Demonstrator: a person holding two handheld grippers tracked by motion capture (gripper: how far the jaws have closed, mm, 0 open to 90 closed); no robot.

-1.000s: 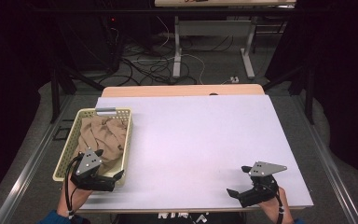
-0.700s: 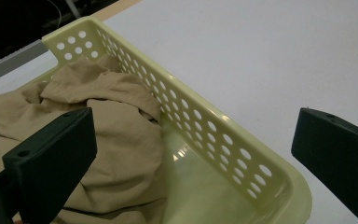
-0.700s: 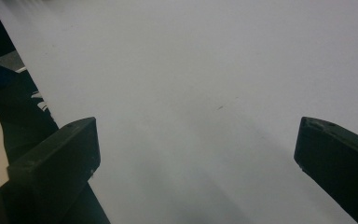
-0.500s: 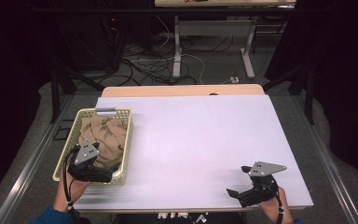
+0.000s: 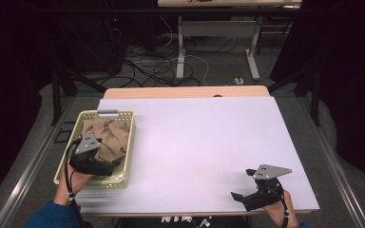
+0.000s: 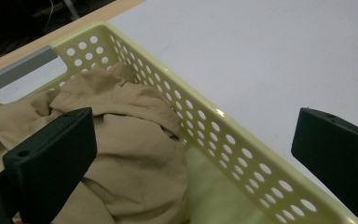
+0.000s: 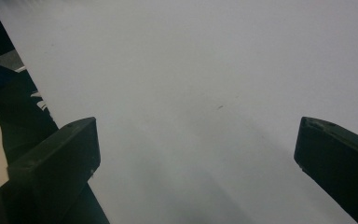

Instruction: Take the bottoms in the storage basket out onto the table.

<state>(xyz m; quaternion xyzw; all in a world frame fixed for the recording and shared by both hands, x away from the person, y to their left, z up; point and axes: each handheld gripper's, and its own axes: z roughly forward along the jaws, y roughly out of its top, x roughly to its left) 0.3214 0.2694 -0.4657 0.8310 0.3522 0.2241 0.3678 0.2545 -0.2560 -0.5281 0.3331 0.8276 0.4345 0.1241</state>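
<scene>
Left gripper [image 5: 116, 163], jaws spread wide, hangs over the near end of the pale yellow perforated plastic basket [image 5: 129, 142], one jaw above the cloth, the other outside the basket's right wall. Crumpled tan cloth garment [image 5: 107, 137] lies bunched inside, folds heaped toward the basket's grey-handled far end. Right gripper [image 5: 240, 197], jaws also apart, holds nothing, well right of the basket.

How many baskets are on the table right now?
1: a yellow perforated basket at the table's left edge, holding crumpled tan cloth. The left tongs hover open over its near end.
</scene>
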